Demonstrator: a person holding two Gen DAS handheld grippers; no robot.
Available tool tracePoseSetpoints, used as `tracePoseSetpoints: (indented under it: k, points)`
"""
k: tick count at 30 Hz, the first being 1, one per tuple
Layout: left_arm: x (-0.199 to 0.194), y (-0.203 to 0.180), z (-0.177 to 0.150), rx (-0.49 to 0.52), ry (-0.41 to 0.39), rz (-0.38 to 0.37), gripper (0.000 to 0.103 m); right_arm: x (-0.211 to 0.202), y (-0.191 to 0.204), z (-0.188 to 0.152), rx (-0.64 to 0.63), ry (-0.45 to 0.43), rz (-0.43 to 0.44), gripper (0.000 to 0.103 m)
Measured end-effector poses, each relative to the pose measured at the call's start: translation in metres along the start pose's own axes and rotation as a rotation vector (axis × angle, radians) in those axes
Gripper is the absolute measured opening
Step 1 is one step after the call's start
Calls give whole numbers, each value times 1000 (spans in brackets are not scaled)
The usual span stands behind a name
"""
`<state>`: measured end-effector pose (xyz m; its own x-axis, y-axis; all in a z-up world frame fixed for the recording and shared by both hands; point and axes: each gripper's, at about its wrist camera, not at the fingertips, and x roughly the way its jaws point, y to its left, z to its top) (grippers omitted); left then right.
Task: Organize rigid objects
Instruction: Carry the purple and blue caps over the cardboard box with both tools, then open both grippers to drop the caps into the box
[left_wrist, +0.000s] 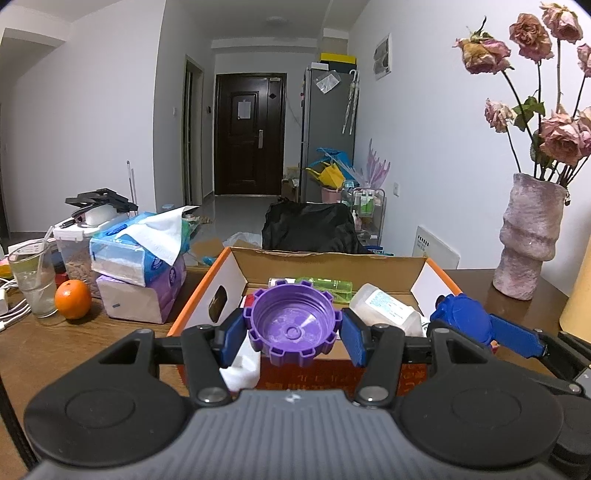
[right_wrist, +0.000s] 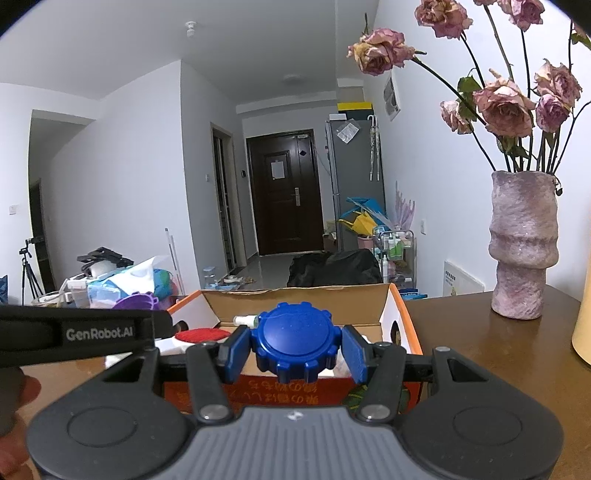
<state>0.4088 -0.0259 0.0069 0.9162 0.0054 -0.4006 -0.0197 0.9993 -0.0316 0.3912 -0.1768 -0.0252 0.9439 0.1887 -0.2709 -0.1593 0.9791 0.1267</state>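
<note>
left claw (left_wrist: 293, 334): clamped on a purple notched cap (left_wrist: 293, 325), hollow side showing, over the near edge of the cardboard box (left_wrist: 221, 273)
right claw (right_wrist: 295, 347): clamped on a blue notched cap (right_wrist: 297, 338), also at the box's near edge
done: a clear green bottle (left_wrist: 325, 285) and a white bottle (left_wrist: 384, 308) already lay in the box
left: both caps not yet dropped in
desk (left_wrist: 55, 350): an orange (left_wrist: 73, 299) and tissue packs (left_wrist: 140, 254) stayed outside

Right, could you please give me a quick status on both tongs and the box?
Left tongs shut on purple cap. Right tongs shut on blue cap. Both near cardboard box, bottles already inside. Nothing in the way.
</note>
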Motion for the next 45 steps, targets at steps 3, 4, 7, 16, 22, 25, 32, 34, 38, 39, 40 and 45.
tracePoseSetpoints:
  k: [3, 4, 7, 16, 22, 25, 32, 34, 38, 39, 40, 45]
  points:
    - [9, -1, 3, -2, 1, 1, 56, 8, -2, 1, 0, -1, -4, 53]
    - [12, -1, 5, -2, 0, 2, 56, 10, -2, 1, 0, -2, -5, 53]
    - [19, -3, 8, -2, 0, 1, 56, 17, -3, 2, -3, 0, -11, 53]
    - [42, -6, 17, -2, 2, 5, 56, 37, -7, 7, -4, -2, -26, 53]
    - [55, -6, 22, 4, -8, 3, 56, 51, -9, 9, -5, 0, -33, 53]
    - [62, -7, 24, 6, -6, 4, 56, 57, -8, 10, -10, -3, -36, 53]
    - [82, -8, 29, -1, 19, 28, 56, 73, -5, 13, -20, -2, -41, 53]
    - [87, -7, 31, -7, 29, 34, 56, 77, -6, 13, -17, 2, -41, 53]
    - [96, -6, 34, -20, 45, 40, 56, 85, -8, 14, -9, 13, -43, 53]
    - [98, -6, 34, -21, 49, 40, 56, 87, -8, 14, -8, 14, -44, 53]
    - [100, -6, 34, -23, 54, 40, 56, 89, -8, 14, -7, 16, -44, 53]
    - [109, -6, 36, -16, 67, 52, 56, 98, -8, 14, -13, 32, -47, 53]
